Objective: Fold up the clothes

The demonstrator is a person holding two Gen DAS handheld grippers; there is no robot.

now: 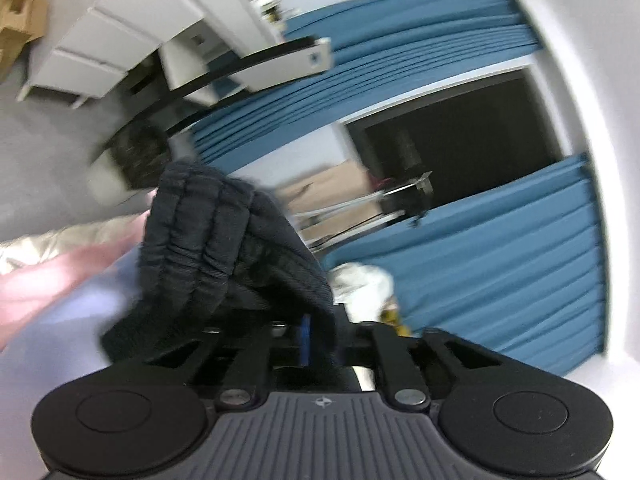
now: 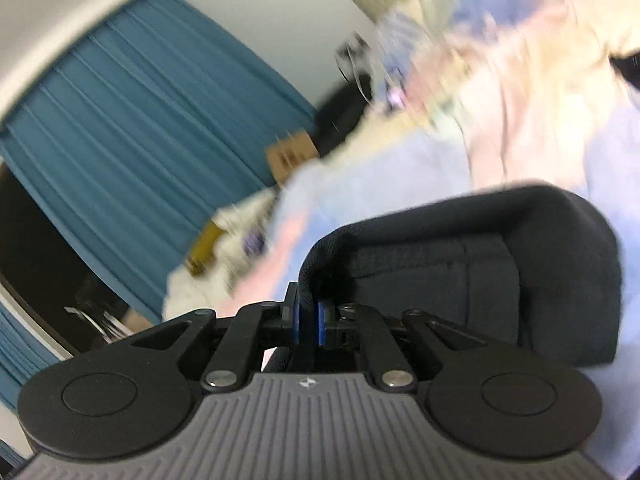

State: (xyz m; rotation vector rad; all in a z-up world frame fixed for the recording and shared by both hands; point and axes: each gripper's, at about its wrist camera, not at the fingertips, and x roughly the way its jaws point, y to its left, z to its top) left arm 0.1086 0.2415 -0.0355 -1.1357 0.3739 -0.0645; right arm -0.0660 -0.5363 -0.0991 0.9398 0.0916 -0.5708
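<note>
A dark navy garment point(image 1: 208, 248) with a gathered elastic waistband bulges up in front of my left gripper point(image 1: 310, 338), which is shut on its fabric; one blue pad point(image 1: 306, 338) shows beside the cloth. In the right wrist view the same dark garment point(image 2: 500, 272) folds over to the right, and my right gripper point(image 2: 308, 322) is shut on its hemmed edge between two blue pads point(image 2: 321, 326). Both views are tilted and motion-blurred. Under the garment lies a pale lilac and pink bedsheet point(image 2: 360, 200).
Blue curtains point(image 1: 500, 256) hang around a dark window point(image 1: 460, 136). A white drawer unit point(image 1: 104, 40) stands at upper left. Cardboard boxes point(image 2: 290, 156) sit by the wall. A heap of light clothes point(image 2: 500, 40) lies blurred on the bed. White cloth point(image 1: 360, 284) lies nearby.
</note>
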